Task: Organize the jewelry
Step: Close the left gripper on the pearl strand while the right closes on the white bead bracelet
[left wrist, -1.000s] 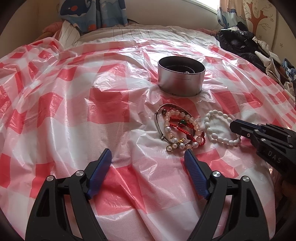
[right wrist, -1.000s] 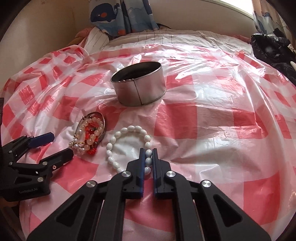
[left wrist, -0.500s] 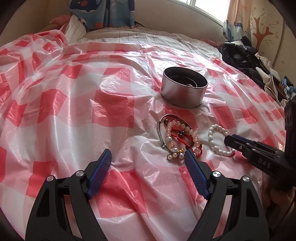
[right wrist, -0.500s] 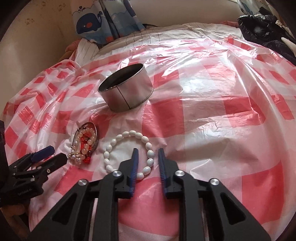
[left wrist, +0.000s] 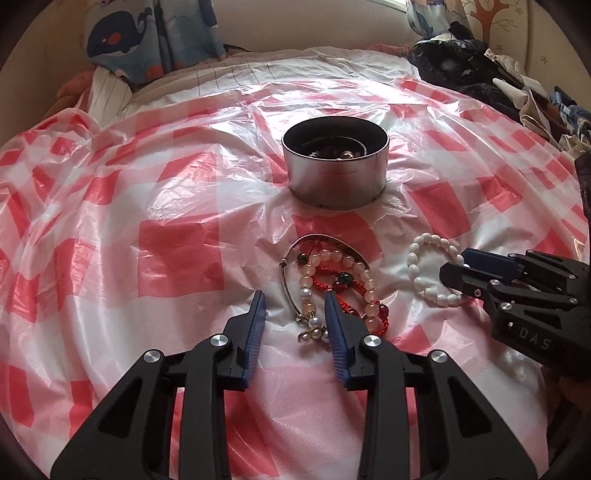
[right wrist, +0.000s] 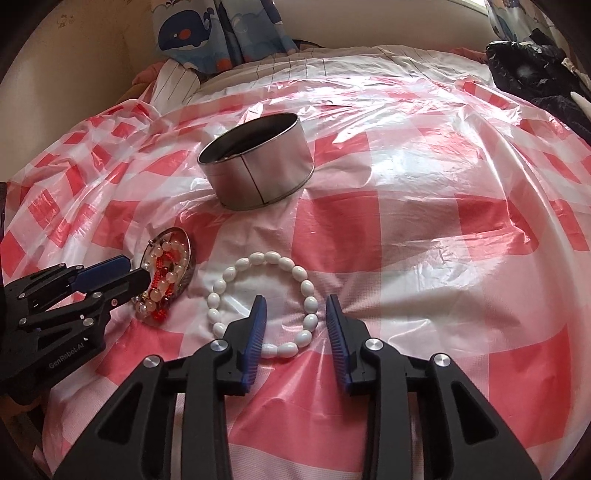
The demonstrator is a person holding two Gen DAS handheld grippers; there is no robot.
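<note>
A round metal tin (left wrist: 335, 170) stands on the red-and-white checked plastic sheet, with some jewelry inside; it also shows in the right wrist view (right wrist: 256, 162). In front of it lies a pile of bracelets (left wrist: 334, 284): a silver bangle, pale beads, red cord and pearls. A white bead bracelet (right wrist: 264, 302) lies to the right of the pile. My left gripper (left wrist: 294, 299) is open, its fingers around the near left part of the pile. My right gripper (right wrist: 295, 306) is open, its fingers either side of the white bracelet's near right part (left wrist: 436, 273).
The checked sheet (right wrist: 424, 240) covers a bed and is wrinkled. Dark clothes (left wrist: 480, 70) are heaped at the far right. A whale-print curtain (left wrist: 147, 33) and a striped pillow (left wrist: 110, 92) are at the far left.
My left gripper has narrowed and moved forward onto the bracelet pile. My right gripper has opened from shut and now straddles the white bracelet.
</note>
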